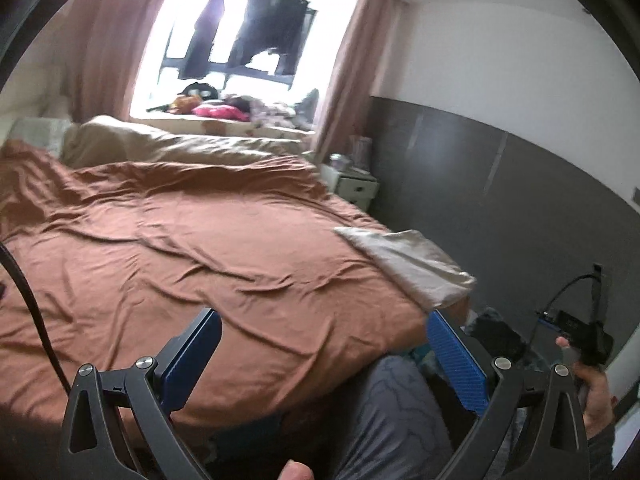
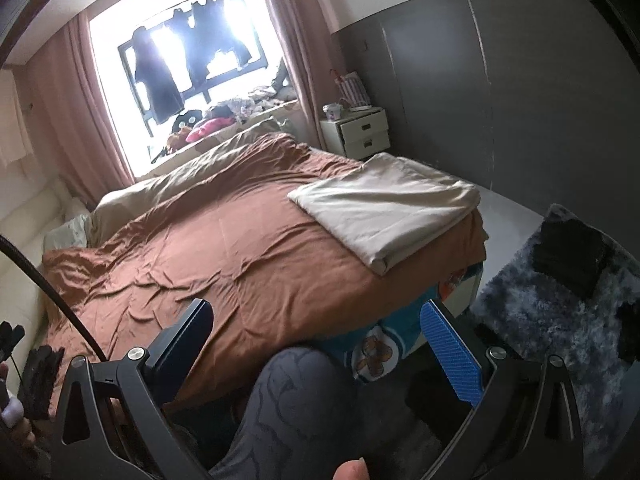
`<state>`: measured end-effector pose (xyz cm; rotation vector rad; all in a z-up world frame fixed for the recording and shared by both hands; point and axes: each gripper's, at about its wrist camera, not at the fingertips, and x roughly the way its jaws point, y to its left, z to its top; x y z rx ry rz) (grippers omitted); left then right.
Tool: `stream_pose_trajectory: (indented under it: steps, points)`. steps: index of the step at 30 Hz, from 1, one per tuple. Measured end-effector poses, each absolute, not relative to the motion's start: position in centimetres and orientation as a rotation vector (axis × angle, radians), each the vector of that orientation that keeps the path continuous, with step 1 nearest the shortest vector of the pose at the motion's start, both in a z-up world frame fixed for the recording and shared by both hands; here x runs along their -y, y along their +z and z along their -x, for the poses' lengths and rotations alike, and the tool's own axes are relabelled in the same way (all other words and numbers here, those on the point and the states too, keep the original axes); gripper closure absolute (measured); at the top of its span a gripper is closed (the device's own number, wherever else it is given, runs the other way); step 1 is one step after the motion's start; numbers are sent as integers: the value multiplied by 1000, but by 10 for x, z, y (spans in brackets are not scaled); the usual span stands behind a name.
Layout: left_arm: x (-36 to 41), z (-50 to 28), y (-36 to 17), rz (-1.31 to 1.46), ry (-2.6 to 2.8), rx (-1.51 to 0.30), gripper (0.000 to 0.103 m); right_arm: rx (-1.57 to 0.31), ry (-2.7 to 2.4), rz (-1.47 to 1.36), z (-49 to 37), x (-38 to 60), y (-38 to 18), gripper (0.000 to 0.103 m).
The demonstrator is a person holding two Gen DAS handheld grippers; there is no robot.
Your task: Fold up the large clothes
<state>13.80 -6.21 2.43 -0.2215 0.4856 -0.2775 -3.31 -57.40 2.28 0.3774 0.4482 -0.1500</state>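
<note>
A folded cream cloth [image 2: 384, 212] lies on the near right corner of the bed, on a wrinkled rust-brown sheet [image 2: 224, 240]. It also shows in the left wrist view [image 1: 416, 264], on the same brown sheet [image 1: 180, 248]. My left gripper [image 1: 324, 352] is open and empty, held off the bed's near edge. My right gripper [image 2: 316, 344] is open and empty, held off the near edge above the person's knee [image 2: 296, 396]. The right gripper also shows at the right of the left wrist view [image 1: 580, 336].
A cream duvet [image 2: 168, 184] is bunched at the far side of the bed. A white nightstand [image 2: 360, 132] stands by the grey wall. Dark clothes hang at the bright window [image 2: 188, 52]. A grey shaggy rug [image 2: 552, 320] with a black item lies right of the bed.
</note>
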Motion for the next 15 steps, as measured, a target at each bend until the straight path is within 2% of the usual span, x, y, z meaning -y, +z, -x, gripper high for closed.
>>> stream_pose_trajectory:
  steps: [15]
  points:
    - [49, -80, -15, 158, -161, -419, 0, -417, -69, -353, 38, 523, -26, 0]
